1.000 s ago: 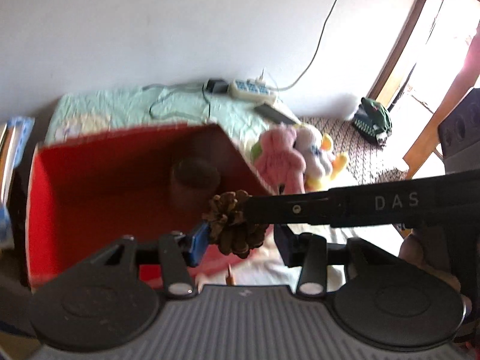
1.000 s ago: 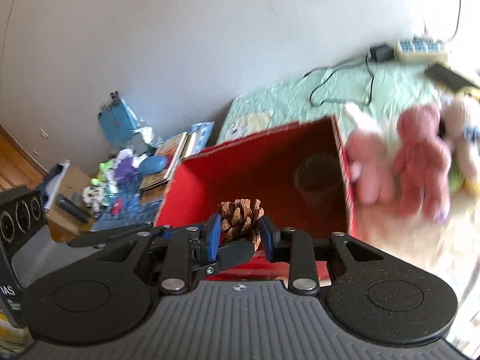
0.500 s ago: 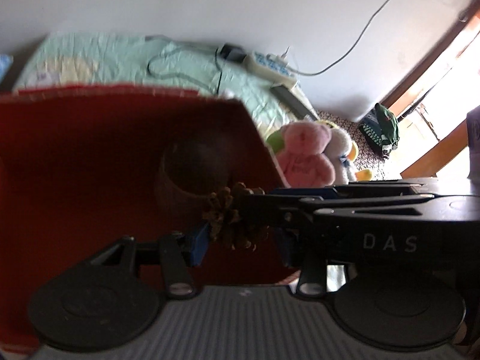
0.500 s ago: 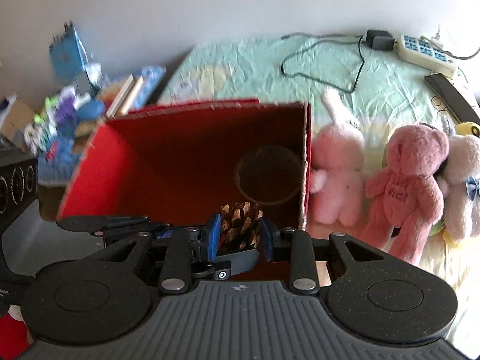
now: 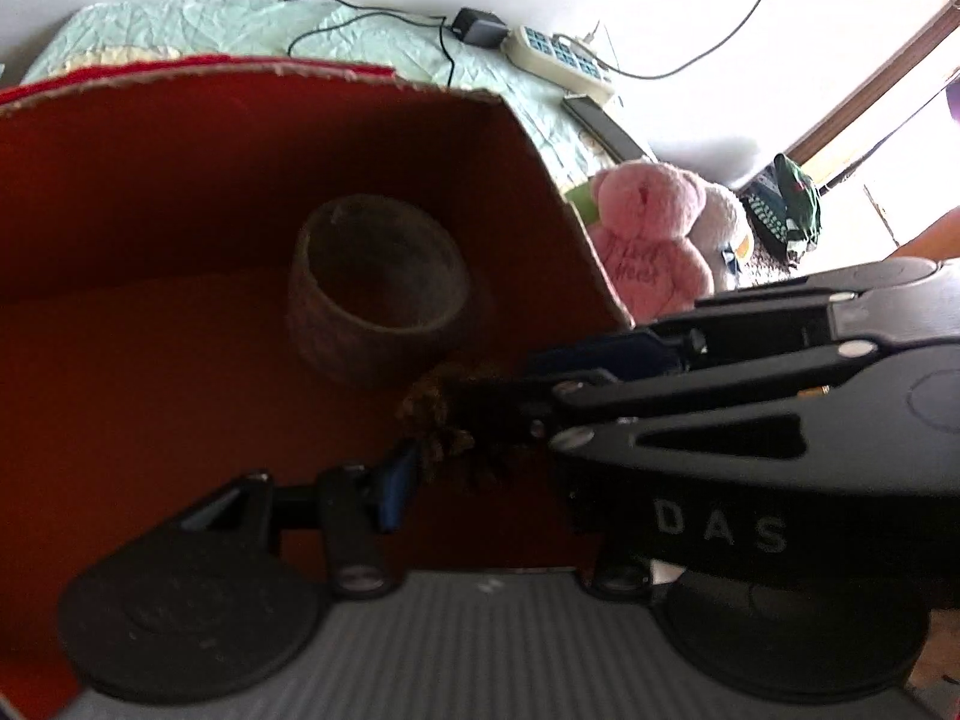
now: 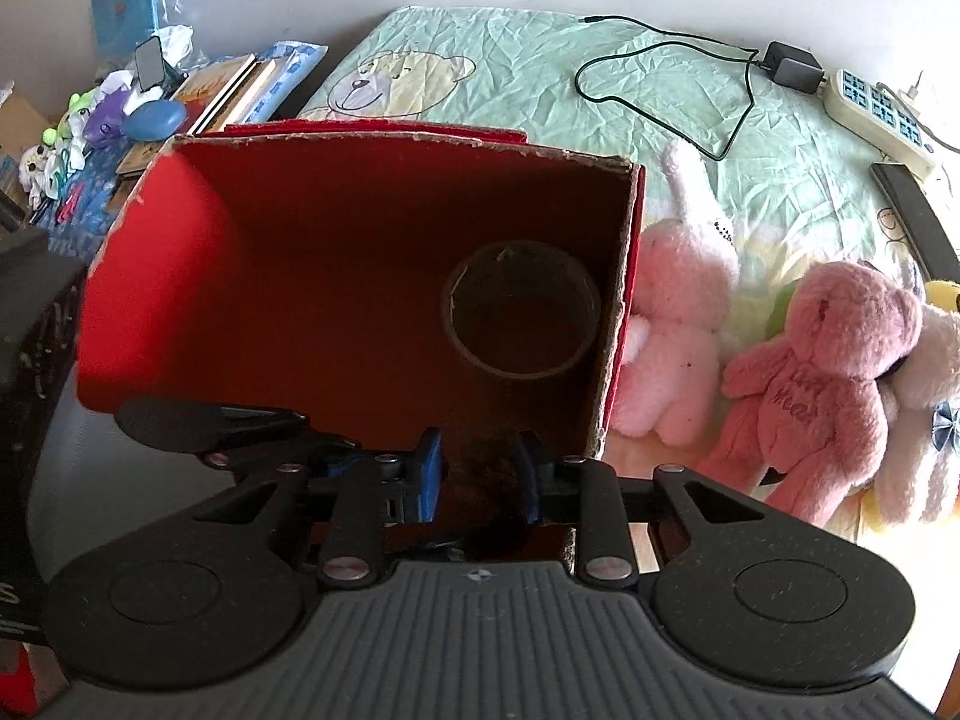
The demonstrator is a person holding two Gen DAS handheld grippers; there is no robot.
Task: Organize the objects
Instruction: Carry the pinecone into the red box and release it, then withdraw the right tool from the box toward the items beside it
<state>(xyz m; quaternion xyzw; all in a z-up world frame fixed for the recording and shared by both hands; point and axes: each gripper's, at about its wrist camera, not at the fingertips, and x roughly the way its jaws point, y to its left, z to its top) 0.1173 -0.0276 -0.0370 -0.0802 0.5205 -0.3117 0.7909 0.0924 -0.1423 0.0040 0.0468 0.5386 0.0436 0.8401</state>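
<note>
Both sets of jaws pinch the same pine cone (image 5: 435,420): the right gripper (image 6: 477,474) grips it from either side, the left gripper (image 5: 480,468) meeting it crosswise. The cone hangs inside the red box (image 6: 156,276), near a brown round pot (image 6: 522,315). Pink plush toys (image 6: 822,360) lie just beside the box on the bed (image 6: 540,72).

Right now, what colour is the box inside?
Red; the box shows it best in the right wrist view.

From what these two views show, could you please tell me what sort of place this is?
Probably a bedroom: a green bear-print sheet, plush toys such as the pink teddy bear, and a power strip beside the red box.
</note>
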